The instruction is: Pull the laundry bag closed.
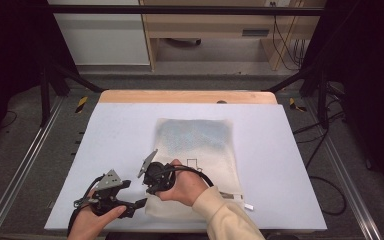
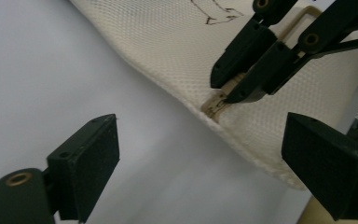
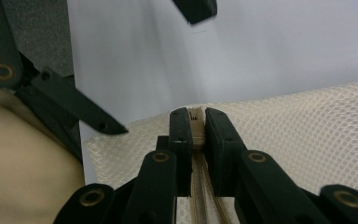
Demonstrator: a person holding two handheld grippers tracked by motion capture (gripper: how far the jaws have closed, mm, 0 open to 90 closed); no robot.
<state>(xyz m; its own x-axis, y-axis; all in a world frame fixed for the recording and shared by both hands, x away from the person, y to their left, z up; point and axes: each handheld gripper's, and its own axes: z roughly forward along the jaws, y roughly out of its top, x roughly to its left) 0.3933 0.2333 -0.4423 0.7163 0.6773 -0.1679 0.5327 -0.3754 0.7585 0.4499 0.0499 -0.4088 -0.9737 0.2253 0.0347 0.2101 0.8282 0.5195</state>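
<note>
Right tool (image 3: 193,122) is clamped on the tan zipper pull (image 3: 195,115) of the soft cream mesh bag (image 1: 200,150) lying flat on the white desk (image 1: 115,130); left tool (image 2: 200,163) is released, nothing between its jaws, beside the bag's edge; light, limp fabric is best pinched there.

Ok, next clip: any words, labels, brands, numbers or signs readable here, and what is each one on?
No readable text anywhere.
Cream mesh zip bag: a dark outline drawing, boxy shape in the high view, arrow-like shape in the left gripper view; a mark, no letters legible.
Small grey plate on the wooden cabinet behind the table: too small and blurred to read.
Black and yellow striped markers on the floor: hazard stripes, no wording.
</note>
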